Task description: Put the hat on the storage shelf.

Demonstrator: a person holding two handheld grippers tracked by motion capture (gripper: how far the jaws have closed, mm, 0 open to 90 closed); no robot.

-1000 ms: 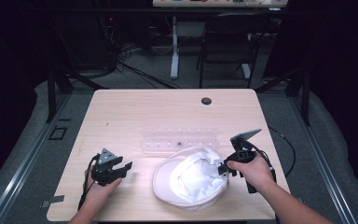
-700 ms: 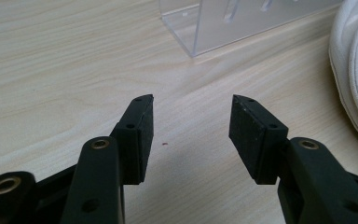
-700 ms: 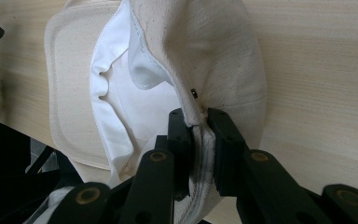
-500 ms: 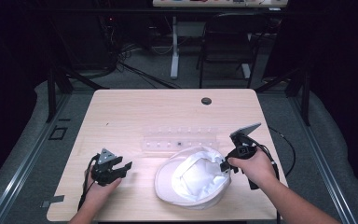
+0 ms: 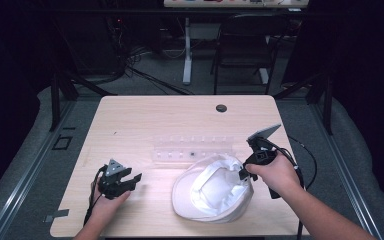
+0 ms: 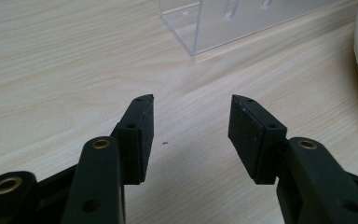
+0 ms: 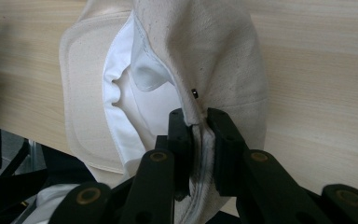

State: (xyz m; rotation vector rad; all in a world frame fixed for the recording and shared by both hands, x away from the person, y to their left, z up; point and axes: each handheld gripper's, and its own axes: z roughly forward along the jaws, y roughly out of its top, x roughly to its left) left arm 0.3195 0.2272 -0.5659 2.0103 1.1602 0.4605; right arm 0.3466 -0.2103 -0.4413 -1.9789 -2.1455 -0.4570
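Your right tongs [image 7: 196, 122] are clamped on the rim of the white cap [image 5: 215, 190], which lies crown-down on the tabletop [image 5: 145, 120], probably to turn it. Your left tongs [image 6: 191, 128] rest wide apart and empty, well clear of the cap.

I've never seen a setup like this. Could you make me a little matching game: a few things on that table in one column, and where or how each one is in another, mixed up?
Things:
1. left gripper
2. right gripper
3. white cap
4. clear plastic rack

States:
A. lies upside down, lining showing
B. open, holding nothing
C. stands behind the cap
D. shut on the cap's edge

Pairs: 1-B, 2-D, 3-A, 4-C
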